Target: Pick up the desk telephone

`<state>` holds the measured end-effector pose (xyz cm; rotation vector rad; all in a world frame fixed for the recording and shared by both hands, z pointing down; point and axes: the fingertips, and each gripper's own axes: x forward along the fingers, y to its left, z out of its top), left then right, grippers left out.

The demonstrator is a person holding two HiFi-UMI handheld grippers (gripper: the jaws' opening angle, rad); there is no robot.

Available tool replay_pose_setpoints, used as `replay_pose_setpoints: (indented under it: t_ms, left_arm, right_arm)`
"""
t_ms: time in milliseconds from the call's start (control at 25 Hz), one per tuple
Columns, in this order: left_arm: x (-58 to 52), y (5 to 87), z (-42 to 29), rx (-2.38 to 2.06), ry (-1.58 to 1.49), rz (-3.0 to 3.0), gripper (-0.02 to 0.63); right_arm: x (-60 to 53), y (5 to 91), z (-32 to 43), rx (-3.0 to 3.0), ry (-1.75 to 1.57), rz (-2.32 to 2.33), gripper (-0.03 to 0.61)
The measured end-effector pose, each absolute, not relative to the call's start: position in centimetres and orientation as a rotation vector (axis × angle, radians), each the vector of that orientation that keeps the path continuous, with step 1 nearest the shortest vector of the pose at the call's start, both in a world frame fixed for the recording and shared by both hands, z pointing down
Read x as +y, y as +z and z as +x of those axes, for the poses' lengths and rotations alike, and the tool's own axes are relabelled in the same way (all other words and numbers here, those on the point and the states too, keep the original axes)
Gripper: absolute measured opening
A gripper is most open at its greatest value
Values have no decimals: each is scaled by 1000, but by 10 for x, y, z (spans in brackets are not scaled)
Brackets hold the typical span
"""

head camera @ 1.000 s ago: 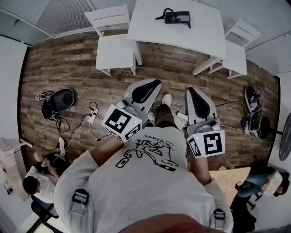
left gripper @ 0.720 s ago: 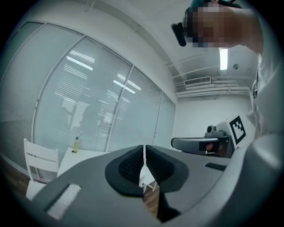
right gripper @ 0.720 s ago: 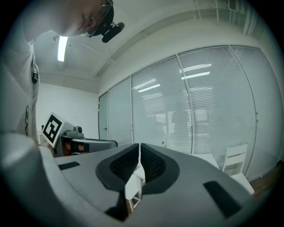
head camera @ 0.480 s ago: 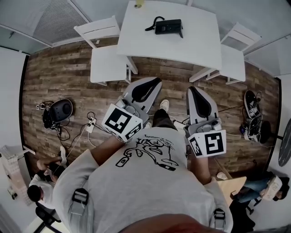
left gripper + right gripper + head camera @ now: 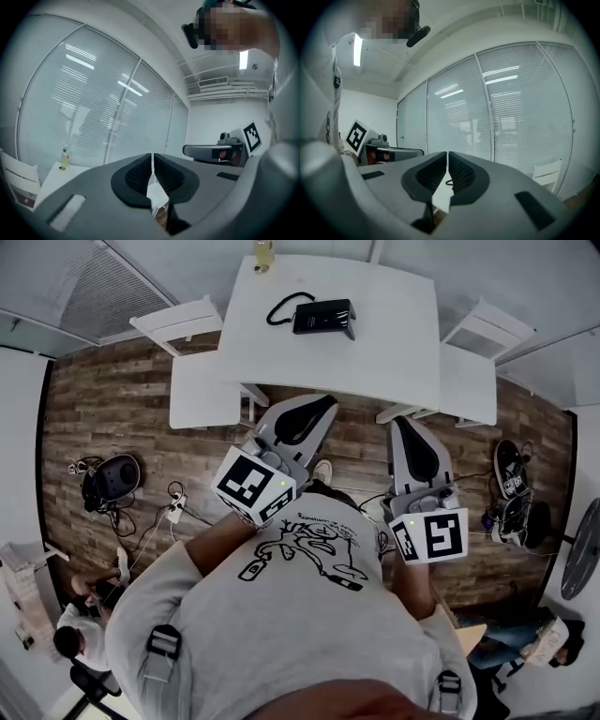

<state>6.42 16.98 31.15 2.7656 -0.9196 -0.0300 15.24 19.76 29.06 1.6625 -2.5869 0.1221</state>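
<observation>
A black desk telephone (image 5: 323, 317) with a coiled cord lies on the white table (image 5: 394, 352) ahead of me in the head view. My left gripper (image 5: 323, 407) and right gripper (image 5: 401, 426) are held side by side at waist height over the wood floor, short of the table's near edge, both pointing level toward it. Both are shut with nothing between the jaws. In the left gripper view the left gripper (image 5: 153, 157) shows closed pads, with the other gripper to its right. The right gripper view shows the right gripper (image 5: 448, 155) shut, with a bit of the phone cord (image 5: 449, 182) beyond.
White chairs stand at the table's left (image 5: 192, 371) and right (image 5: 473, 362). A small bottle (image 5: 263, 253) sits on the table's far left edge. Cables and a dark device (image 5: 111, 479) lie on the floor at left, shoes (image 5: 511, 488) at right. A seated person (image 5: 80, 634) is at lower left.
The table with the phone has come closer and shifted left in the head view as I walk toward it. Both grippers stay shut and keep their pose.
</observation>
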Motion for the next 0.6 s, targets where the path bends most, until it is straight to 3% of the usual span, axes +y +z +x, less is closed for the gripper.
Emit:
replay_pose_setpoints:
  t_ms: [600]
  left_arm:
    - [97, 321, 67, -973, -26, 2725, 18]
  right_arm:
    - [118, 304, 148, -2625, 157, 1574, 12]
